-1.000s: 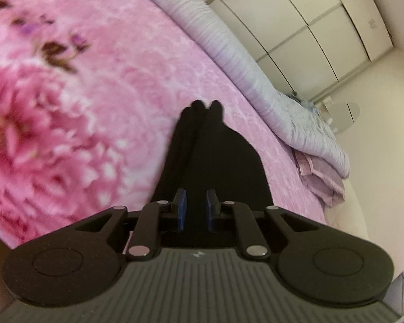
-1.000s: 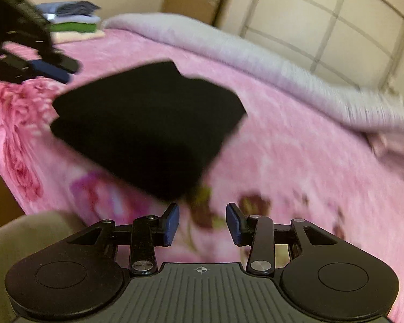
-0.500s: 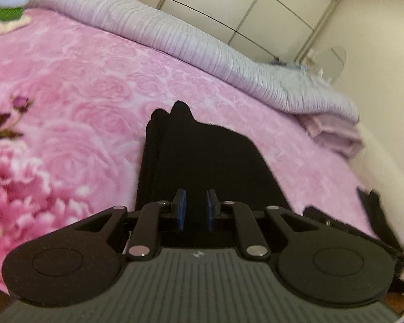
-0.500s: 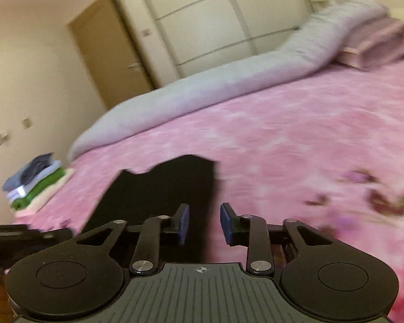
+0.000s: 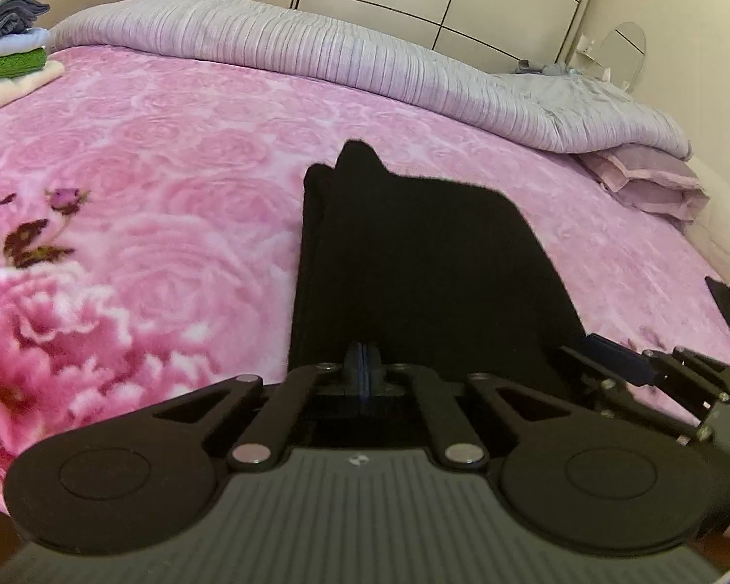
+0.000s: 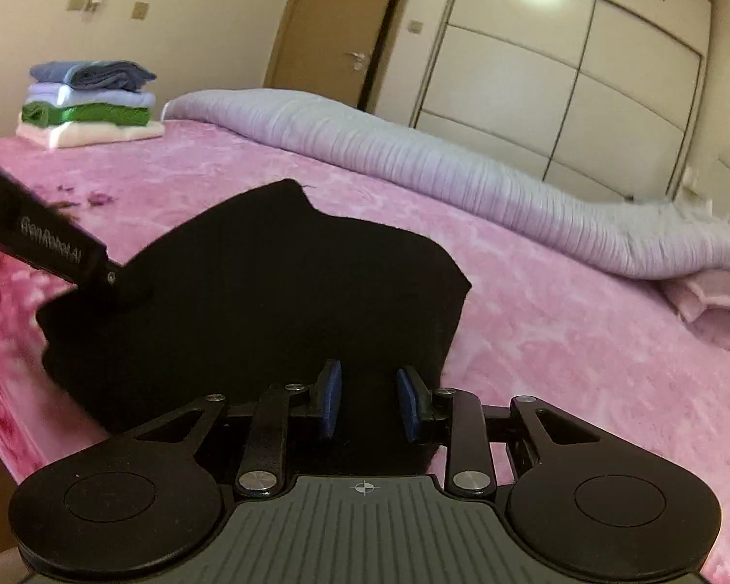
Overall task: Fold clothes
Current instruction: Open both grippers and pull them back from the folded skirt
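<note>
The left gripper (image 5: pixel 363 371) has its blue pads pressed together at the near edge of the folded black garment (image 5: pixel 423 263); whether a layer of cloth is caught between them cannot be told, as the pads meet right over the dark fabric. The right gripper (image 6: pixel 369 401) has its pads spread apart, with the near right corner of the garment (image 6: pixel 267 306) lying between them and not visibly pressed.

The garment lies flat on the pink flowered blanket (image 5: pixel 170 155) of the bed, close to the bed's near edge. Its left side shows stacked fold layers running away from the left wrist camera, and its far edge ends in a small raised point. In the right wrist view its right edge drops steeply down to the gripper, and the left gripper (image 6: pixel 63 255) reaches in from the left and touches the garment's left side.

Around the garment the blanket is open: a wide pink stretch to its left, another behind it up to the rolled lilac quilt (image 5: pixel 345 63) along the far side, and more to its right. A stack of folded clothes (image 6: pixel 90 104) sits well apart at the far left corner of the bed, and a folded pink cloth (image 5: pixel 652 185) lies at the far right end, under the quilt's end.
</note>
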`<state>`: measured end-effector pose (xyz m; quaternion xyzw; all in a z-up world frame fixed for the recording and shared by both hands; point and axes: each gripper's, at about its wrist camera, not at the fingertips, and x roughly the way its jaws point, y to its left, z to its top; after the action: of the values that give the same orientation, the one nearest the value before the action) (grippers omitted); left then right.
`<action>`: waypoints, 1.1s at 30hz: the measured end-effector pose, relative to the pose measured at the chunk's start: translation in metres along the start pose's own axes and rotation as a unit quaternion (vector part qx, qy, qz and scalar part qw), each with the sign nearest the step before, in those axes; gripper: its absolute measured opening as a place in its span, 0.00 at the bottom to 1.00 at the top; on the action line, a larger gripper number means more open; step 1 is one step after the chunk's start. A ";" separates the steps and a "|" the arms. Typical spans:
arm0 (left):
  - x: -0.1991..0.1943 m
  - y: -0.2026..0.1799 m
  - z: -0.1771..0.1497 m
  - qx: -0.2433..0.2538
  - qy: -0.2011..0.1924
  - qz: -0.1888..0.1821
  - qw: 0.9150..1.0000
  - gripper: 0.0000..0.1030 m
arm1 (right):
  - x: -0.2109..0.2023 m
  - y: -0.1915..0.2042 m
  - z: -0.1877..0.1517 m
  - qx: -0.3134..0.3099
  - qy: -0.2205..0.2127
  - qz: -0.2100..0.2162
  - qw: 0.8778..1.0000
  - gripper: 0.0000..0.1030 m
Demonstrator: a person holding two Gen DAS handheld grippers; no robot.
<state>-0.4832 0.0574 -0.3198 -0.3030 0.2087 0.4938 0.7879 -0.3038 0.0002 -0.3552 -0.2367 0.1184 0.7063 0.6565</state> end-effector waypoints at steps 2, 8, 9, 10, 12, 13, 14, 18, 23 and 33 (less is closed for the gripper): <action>-0.007 -0.002 0.004 -0.001 -0.006 0.000 1.000 0.03 | -0.007 -0.024 0.011 0.082 0.008 0.023 0.996 0.29; 0.000 -0.008 -0.005 0.007 0.007 0.027 1.000 0.03 | -0.023 -0.038 0.016 0.124 0.011 0.033 0.992 0.29; 0.003 -0.008 -0.008 0.010 0.004 0.034 0.999 0.03 | -0.020 -0.033 0.013 0.106 0.018 0.033 0.994 0.29; 0.006 -0.009 -0.011 0.011 0.002 0.041 0.999 0.03 | -0.016 -0.027 0.009 0.082 0.025 0.032 0.996 0.30; 0.006 -0.011 -0.010 0.008 0.004 0.048 0.999 0.03 | -0.012 -0.018 0.005 0.050 0.038 0.028 0.998 0.30; 0.006 -0.012 -0.009 0.007 0.007 0.052 0.999 0.03 | -0.012 -0.019 0.008 0.055 0.045 0.028 0.997 0.30; 0.006 -0.012 -0.008 0.005 0.009 0.055 0.998 0.03 | -0.012 -0.021 0.010 0.064 0.052 0.030 0.996 0.30; 0.005 -0.019 -0.007 0.011 0.010 0.072 0.997 0.03 | -0.010 -0.025 0.009 0.064 0.049 0.031 0.996 0.30; -0.012 -0.031 -0.003 0.026 0.012 0.089 0.996 0.08 | -0.018 -0.024 0.013 0.066 0.047 0.022 0.996 0.31; -0.056 -0.059 -0.018 0.062 0.013 0.125 0.990 0.27 | -0.069 -0.039 0.021 0.135 0.084 0.005 0.987 0.45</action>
<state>-0.4547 -0.0105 -0.2814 -0.2315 0.2851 0.5709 0.7343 -0.2670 -0.0459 -0.2976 -0.2041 0.2684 0.6646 0.6668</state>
